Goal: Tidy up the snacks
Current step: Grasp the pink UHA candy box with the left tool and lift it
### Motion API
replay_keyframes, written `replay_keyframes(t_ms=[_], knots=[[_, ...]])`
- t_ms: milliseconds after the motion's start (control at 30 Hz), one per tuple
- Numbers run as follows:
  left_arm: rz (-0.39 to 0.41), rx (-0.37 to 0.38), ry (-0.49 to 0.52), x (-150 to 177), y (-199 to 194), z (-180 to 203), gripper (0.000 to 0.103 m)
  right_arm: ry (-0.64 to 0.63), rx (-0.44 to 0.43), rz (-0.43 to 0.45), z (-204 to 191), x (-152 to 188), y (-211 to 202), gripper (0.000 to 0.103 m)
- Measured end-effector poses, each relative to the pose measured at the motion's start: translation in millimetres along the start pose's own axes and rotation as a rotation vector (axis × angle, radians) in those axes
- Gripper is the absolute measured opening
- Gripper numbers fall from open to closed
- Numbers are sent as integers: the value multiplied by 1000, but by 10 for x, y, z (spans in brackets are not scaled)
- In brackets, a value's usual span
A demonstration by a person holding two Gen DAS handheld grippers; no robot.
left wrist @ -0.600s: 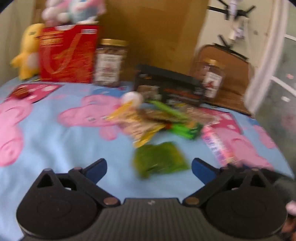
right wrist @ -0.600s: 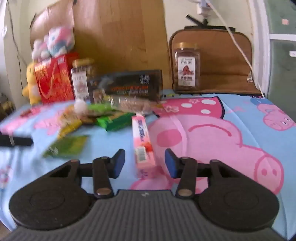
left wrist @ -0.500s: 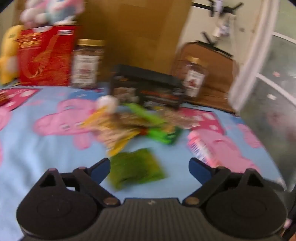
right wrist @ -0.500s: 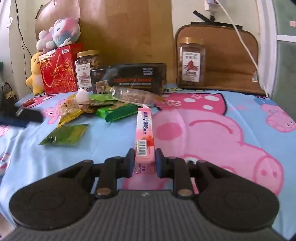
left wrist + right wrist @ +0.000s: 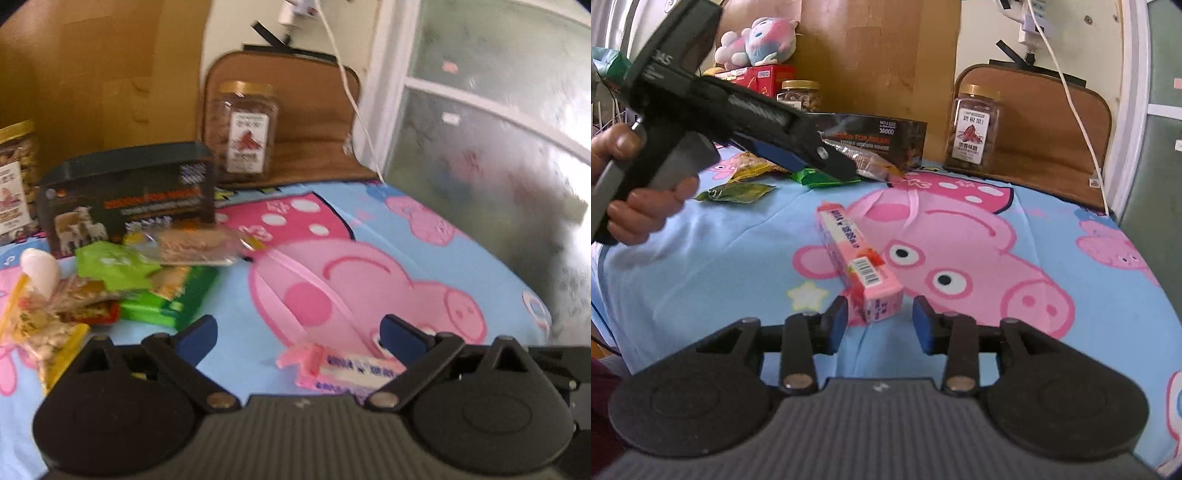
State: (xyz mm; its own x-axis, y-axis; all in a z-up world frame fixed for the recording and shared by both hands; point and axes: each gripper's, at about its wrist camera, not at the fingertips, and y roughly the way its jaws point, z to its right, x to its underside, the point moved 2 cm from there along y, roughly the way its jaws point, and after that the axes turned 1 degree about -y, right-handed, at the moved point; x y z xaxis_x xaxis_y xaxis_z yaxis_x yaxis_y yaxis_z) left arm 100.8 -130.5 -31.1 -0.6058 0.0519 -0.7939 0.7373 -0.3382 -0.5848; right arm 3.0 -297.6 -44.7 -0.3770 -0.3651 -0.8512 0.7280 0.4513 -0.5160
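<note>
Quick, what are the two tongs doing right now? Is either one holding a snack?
Left tongs: wide open, holding nothing.
Right tongs: open around the pink box, a gap on each side.

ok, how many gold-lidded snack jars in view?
2. One jar stands against the brown cushion at the back right; the other jar is back left, beside the red box, partly hidden. More could be hidden.
</note>
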Motion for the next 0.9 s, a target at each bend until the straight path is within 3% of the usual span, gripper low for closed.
replay_keyframes(t_ms=[200,233,300,433,667,767,900], knots=[[22,49,113,78,42,145,97,34,-5,3,5,6,-6,42],[9,57,114,87,69,151,91,40,-3,1,10,6,-7,42],[-34,96,91,97,109,132,78,45,6,-6,2,2,-16,41],[-33,121,35,167,45,76,68,57,13,-17,-7,15,-35,38],[-5,89,-32,157,-40,23,67,64,34,-15,-31,-24,14,28],[36,74,-59,49,-186,-64,67,60,22,17,-34,-125,6,27],[175,-1,-54,-319,-482,-298,67,48,-23,97,-26,-550,101,27]])
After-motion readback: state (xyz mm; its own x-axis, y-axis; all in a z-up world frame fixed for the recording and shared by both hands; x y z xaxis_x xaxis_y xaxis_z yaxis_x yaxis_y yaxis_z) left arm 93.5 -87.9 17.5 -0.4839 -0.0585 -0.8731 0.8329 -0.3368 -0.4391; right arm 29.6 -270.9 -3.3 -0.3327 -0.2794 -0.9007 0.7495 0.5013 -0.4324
